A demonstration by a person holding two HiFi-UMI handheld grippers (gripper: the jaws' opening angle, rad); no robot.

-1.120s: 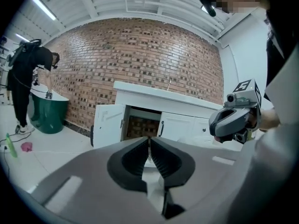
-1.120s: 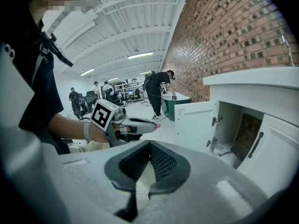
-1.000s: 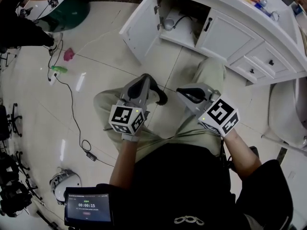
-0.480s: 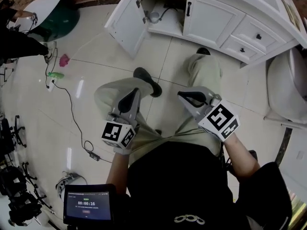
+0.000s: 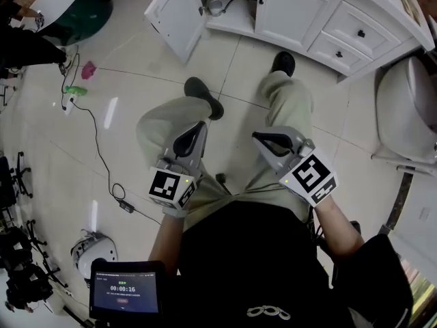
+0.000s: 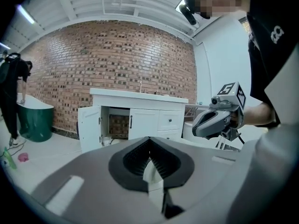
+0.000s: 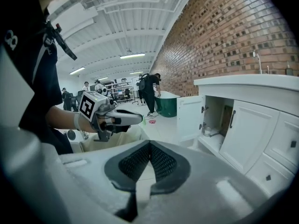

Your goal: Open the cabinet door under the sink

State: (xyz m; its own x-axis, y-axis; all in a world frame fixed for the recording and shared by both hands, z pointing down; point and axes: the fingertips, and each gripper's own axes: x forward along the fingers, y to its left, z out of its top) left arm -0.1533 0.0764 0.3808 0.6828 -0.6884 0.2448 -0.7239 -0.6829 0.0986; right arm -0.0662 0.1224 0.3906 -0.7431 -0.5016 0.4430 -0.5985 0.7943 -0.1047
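hanging open well ahead of the left gripper point(image 5: 196, 130) and right gripper point(image 5: 263, 139), the cabinet door point(image 5: 174, 19) looks done; both clenched, empty

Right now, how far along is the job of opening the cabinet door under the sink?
Done: the cabinet door stands swung wide open. In hand: nothing; the left hand-held gripper and the right hand-held gripper are shut, empty, away from it. Left: nothing visible, though the neighbouring door is closed.

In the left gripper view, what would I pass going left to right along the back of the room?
A person in black, green tub, open cabinet door, closed cabinet door, drawer, right gripper.
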